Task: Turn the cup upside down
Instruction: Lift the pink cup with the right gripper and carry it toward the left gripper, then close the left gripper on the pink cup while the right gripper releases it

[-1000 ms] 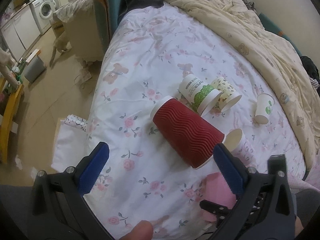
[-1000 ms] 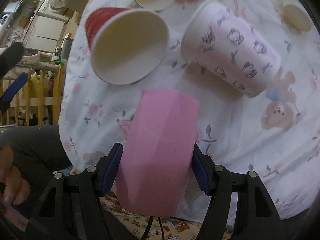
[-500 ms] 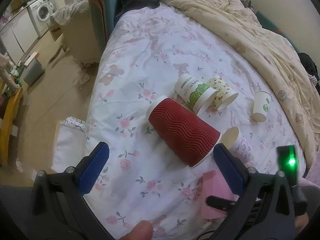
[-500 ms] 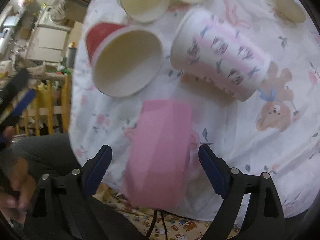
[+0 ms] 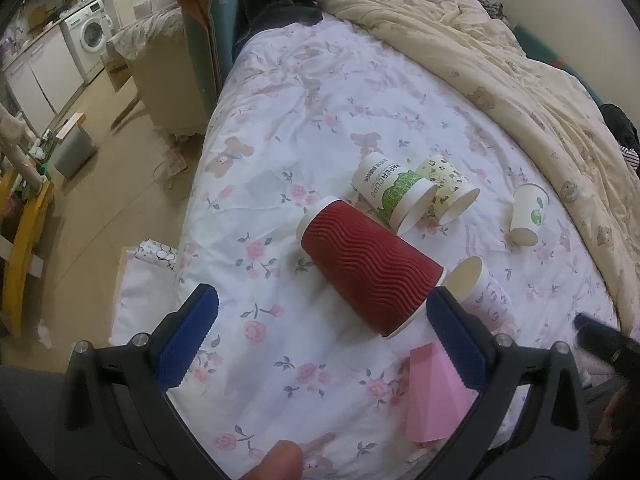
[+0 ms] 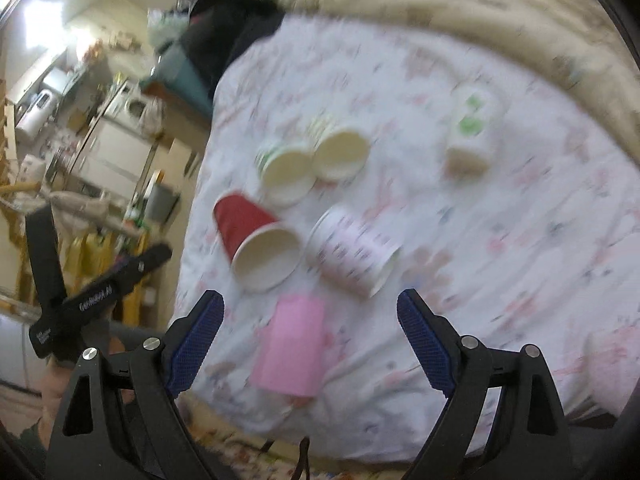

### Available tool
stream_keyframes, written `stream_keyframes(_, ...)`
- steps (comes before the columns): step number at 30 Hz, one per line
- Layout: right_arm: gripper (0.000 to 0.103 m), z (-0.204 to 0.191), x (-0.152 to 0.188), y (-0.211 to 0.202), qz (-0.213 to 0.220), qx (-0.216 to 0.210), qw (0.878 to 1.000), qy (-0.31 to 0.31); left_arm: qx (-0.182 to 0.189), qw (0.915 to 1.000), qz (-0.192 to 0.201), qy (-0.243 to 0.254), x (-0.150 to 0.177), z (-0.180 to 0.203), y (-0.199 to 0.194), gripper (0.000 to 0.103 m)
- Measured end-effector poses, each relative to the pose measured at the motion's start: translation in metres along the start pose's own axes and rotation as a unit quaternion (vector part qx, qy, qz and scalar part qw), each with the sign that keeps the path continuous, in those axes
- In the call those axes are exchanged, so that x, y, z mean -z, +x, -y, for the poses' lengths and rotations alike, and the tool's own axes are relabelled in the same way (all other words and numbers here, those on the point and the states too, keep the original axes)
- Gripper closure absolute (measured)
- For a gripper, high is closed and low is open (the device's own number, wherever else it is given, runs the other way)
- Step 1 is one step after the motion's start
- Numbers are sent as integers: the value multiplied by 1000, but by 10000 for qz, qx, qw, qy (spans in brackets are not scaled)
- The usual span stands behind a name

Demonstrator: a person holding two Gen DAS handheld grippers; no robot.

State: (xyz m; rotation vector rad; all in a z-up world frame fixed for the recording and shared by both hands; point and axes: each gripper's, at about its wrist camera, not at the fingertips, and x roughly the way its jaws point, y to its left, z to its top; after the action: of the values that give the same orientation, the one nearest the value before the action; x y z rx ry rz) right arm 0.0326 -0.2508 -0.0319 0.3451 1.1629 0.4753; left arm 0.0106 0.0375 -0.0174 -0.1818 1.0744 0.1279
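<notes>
A pink cup [image 6: 292, 344] stands upside down near the bed's front edge; it also shows in the left wrist view [image 5: 434, 394], partly behind my right finger there. My right gripper [image 6: 310, 336] is open and empty, pulled back above the pink cup; the view is blurred. My left gripper [image 5: 322, 336] is open and empty, held above the sheet in front of a red ribbed cup [image 5: 368, 270] that lies on its side. The red cup also shows in the right wrist view [image 6: 252, 240].
Other paper cups lie on the floral sheet [image 5: 304, 128]: a pink-print one [image 5: 482, 292], a green-and-white one [image 5: 390, 190], a yellow-print one [image 5: 448, 186], and a small white one [image 5: 528, 212]. A beige quilt [image 5: 500, 60] covers the far right. The bed's edge drops to the floor at left.
My right gripper has opened, let go of the pink cup and drawn back and up. The pink cup stays on the sheet. My left gripper has barely moved.
</notes>
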Motion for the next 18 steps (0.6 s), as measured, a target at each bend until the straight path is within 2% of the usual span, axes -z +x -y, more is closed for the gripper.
stream_keyframes(5,12,10,3,-12,718,286,9970,-64,69,9999,74,108,3,2,-2,0)
stream_keyframes(7,12,12,1,-12,786,289,9965,48,61,9998,96,151,5,6,-3,0)
stream_keyframes(14,12,4,1,-10,852,415,9954,-139,-45,9992,108,378,9,15,-1,0)
stream_keyframes(18,12,7,-1,-14,952,576,9938,-51,-45,9990,-123,435,12,19,2,1)
